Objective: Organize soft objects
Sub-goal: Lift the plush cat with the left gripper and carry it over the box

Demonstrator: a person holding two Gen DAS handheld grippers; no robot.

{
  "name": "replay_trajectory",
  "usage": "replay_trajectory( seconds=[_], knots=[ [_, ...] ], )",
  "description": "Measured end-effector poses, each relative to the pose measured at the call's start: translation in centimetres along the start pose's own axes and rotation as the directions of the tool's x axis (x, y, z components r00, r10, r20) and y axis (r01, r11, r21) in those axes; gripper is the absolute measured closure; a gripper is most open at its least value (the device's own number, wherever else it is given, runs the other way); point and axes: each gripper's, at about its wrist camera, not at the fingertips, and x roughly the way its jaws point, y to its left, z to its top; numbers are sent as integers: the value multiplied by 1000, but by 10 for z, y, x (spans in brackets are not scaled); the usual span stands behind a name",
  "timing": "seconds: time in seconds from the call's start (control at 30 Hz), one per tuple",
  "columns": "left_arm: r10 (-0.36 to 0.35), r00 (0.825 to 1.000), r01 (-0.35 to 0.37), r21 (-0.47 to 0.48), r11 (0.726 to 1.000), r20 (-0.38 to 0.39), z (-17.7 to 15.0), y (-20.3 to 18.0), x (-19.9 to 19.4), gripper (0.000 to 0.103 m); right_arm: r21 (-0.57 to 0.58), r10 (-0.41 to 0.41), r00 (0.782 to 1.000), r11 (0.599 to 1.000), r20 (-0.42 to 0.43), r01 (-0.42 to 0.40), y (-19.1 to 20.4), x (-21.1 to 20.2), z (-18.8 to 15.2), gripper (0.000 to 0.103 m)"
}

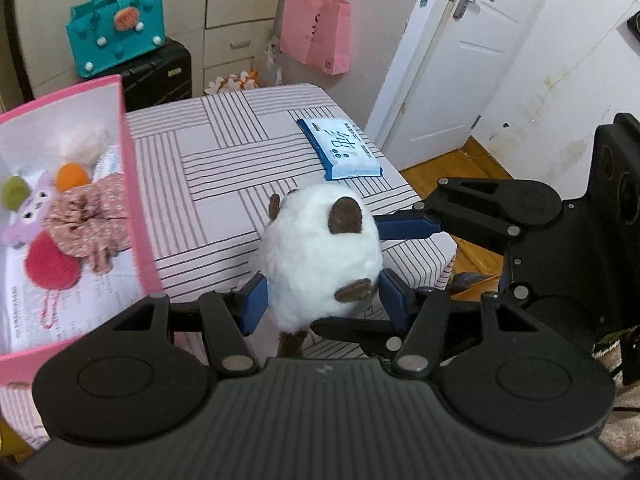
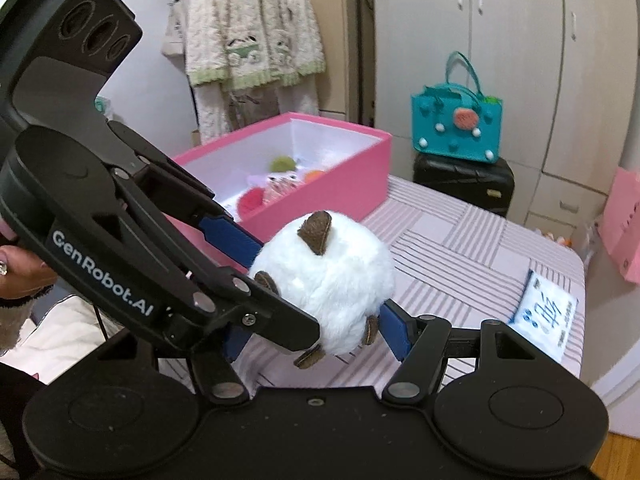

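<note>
Striped pink cloth covers the counter [image 1: 224,168] in your left wrist view, with a white door [image 1: 460,60] far right and a teal bag [image 1: 116,36] on a black case far left. Your left gripper [image 1: 322,296] is clamped on the plush [image 1: 320,256], a white fluffy toy with brown ears, its blue fingers [image 1: 252,304] pressing into both flanks. Your right gripper [image 1: 404,226] reaches in from the right, one blue finger touching the plush's right side; its other finger is hidden, so you cannot tell its state from here. A pink box [image 1: 132,184] sits at left, holding a scrunchie [image 1: 88,220], a red pom [image 1: 52,264] and other small soft things. A blue wipes pack [image 1: 340,148] lies far right on the cloth.

From your right wrist view, the plush [image 2: 324,280] hangs above the counter [image 2: 460,252], near the box [image 2: 328,184] at far left. Your right gripper [image 2: 320,332] has a blue finger [image 2: 394,332] against the toy's right side, the left one hidden behind the other tool, so whether it is pinching is unclear. Your left gripper [image 2: 260,276] comes in from the left, clenched on the plush. The wipes pack [image 2: 544,316] lies at right, the bag [image 2: 456,124] far behind.
</note>
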Motion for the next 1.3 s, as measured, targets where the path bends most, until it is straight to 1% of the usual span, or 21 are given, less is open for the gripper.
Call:
replay_trajectory(
  seconds=[0.07,0.2,0.4,0.53,0.67,0.87,1.03,1.1,1.13,1.23,1.3],
  knots=[
    [18,1000,-17,-15,1000,13,-3,1,-9,46,-31,3,1000,1000,15,-2,9,-1,3,32],
    [27,999,-26,-38,999,21,-7,9,-24,46,-30,26,999,999,23,-25,20,1,13,32],
    [23,1000,-23,-71,997,-4,-14,24,-49,46,-48,83,997,995,-12,-83,39,3,28,30],
    [33,999,-32,-81,996,10,-20,31,-69,46,-83,114,993,990,-17,-115,53,2,41,28],
    [68,997,-64,-89,994,47,-23,38,-85,46,-128,127,992,984,2,-125,68,4,53,28],
    [112,988,-99,-122,988,106,-20,60,-106,46,-170,153,987,975,42,-144,77,17,79,28],
    [155,971,-129,-148,980,179,-9,86,-122,45,-200,196,977,964,87,-176,76,35,109,27],
    [161,964,-127,-166,978,212,-3,100,-126,44,-209,220,971,958,95,-197,73,44,122,27],
    [154,963,-116,-174,978,220,0,107,-126,44,-215,232,969,954,87,-209,71,51,128,27],
    [125,958,-76,-191,979,259,9,128,-127,43,-176,253,963,956,92,-235,59,70,145,27],
    [126,957,-71,-209,975,263,16,142,-122,43,-165,264,960,955,97,-246,53,85,153,27]
  ],
)
